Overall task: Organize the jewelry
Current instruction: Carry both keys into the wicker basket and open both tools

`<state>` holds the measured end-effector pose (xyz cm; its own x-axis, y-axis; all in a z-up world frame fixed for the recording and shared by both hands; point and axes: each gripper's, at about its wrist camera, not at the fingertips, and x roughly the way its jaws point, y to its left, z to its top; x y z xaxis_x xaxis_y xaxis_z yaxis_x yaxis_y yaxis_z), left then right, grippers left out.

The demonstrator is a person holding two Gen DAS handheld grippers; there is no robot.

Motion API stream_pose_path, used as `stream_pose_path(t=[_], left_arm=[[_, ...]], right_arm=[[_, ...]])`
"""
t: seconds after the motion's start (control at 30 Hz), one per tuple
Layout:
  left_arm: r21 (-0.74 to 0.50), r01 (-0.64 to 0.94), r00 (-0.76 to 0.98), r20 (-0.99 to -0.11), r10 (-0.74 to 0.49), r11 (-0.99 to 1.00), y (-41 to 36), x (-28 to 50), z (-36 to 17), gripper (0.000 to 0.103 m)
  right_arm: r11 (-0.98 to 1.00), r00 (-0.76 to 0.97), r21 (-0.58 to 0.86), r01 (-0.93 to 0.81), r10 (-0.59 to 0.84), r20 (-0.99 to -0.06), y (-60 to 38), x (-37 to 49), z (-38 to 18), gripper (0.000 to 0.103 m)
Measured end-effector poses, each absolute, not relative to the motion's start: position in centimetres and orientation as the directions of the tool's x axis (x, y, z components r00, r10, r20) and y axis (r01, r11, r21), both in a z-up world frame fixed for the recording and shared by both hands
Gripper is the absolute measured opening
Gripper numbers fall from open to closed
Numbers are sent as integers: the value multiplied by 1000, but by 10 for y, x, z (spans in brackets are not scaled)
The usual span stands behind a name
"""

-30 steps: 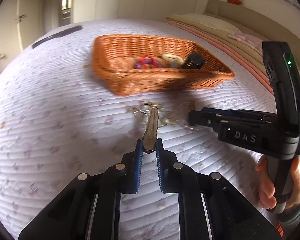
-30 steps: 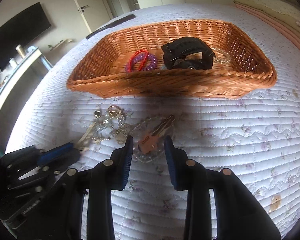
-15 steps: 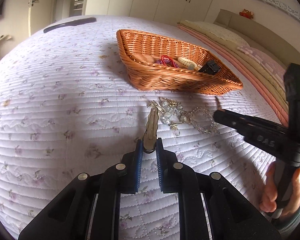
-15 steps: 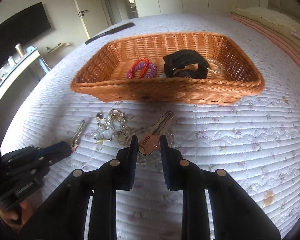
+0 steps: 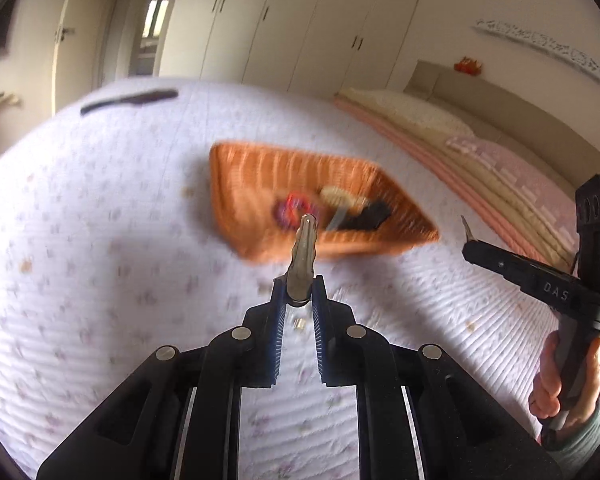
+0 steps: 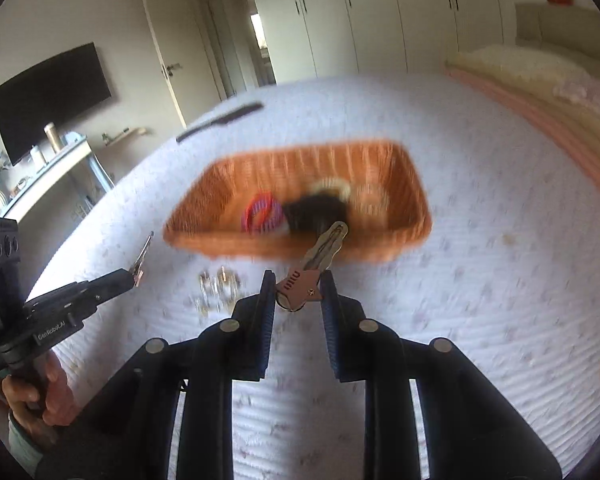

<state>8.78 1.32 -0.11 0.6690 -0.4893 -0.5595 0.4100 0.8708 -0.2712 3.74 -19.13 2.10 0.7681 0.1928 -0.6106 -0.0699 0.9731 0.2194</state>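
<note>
My left gripper point(image 5: 299, 294) is shut on a slim silver hair clip point(image 5: 302, 256) and holds it in the air above the bed. My right gripper point(image 6: 298, 286) is shut on a bronze hair clip point(image 6: 318, 258) with lettering, also lifted. The orange wicker basket point(image 5: 260, 184) lies ahead on the quilt, also in the right wrist view point(image 6: 414, 184). It holds a red and purple coil band point(image 6: 262, 212), a black clip point(image 6: 314, 210) and pale bracelets point(image 6: 370, 198). A small heap of gold and clear jewelry point(image 6: 216, 288) lies on the quilt before the basket.
A black comb point(image 6: 220, 122) lies at the bed's far side. Folded pink and cream bedding point(image 5: 480, 168) runs along the right. A TV point(image 6: 50, 96) and a shelf stand left of the bed. The views are motion-blurred.
Both grippers have risen well above the quilt, each carrying its hair clip. The right gripper closed on its clip and lifted it off the jewelry heap. The basket now looks smaller and farther below.
</note>
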Motion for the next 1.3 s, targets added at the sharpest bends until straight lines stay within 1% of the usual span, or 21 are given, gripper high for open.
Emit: stream_pose_path(t=[0.13, 0.23, 0.33, 0.4, 0.5, 0.67, 0.8, 1.0, 1.03, 1.07, 1.1, 1.13, 1.2, 1.3], left_arm=[[-239, 450, 701, -502, -506, 861, -6, 106, 38, 12], [-225, 452, 713, -490, -501, 863, -20, 130, 50, 12], [-228, 444, 707, -505, -495, 866, -28, 160, 50, 12], [-234, 448, 692, -520, -500, 863, -34, 179, 46, 12], [-240, 428, 665, -569, -484, 871, -44, 209, 30, 12], [-235, 411, 627, -628, -461, 881, -55, 231, -1, 12], [-241, 404, 607, -651, -455, 883, -57, 234, -17, 12], [-251, 411, 583, -666, -464, 876, -55, 238, -23, 13], [-259, 413, 581, -664, -471, 873, -53, 236, -22, 14], [-266, 412, 581, -660, -476, 871, -51, 233, -19, 22], [-271, 416, 584, -652, -484, 868, -49, 230, -16, 25], [-272, 420, 593, -640, -489, 866, -46, 225, -12, 25], [-280, 425, 604, -621, -500, 861, -39, 212, -2, 27], [-288, 433, 622, -589, -515, 854, -27, 190, 11, 30]], right_arm=[[984, 811, 163, -78, 157, -563, -198, 69, 55, 20], [984, 805, 156, -85, 159, -571, -201, 102, 60, 20], [986, 784, 147, -79, 152, -602, -205, 137, 52, 20], [982, 757, 168, -84, 173, -630, -207, 159, 42, 20], [982, 707, 173, -69, 171, -686, -208, 190, 21, 20], [975, 624, 218, -32, 190, -758, -209, 225, -11, 20], [973, 603, 228, -18, 193, -774, -212, 230, -24, 20], [965, 595, 262, -4, 213, -775, -217, 230, -30, 21], [962, 594, 274, -3, 222, -773, -219, 230, -30, 21], [958, 593, 285, -4, 232, -771, -220, 229, -28, 22], [954, 597, 301, -7, 245, -764, -221, 226, -25, 25], [952, 605, 307, -7, 248, -757, -223, 222, -22, 28], [952, 623, 307, -10, 246, -742, -224, 213, -13, 33], [944, 656, 327, -35, 269, -705, -224, 189, 5, 33]])
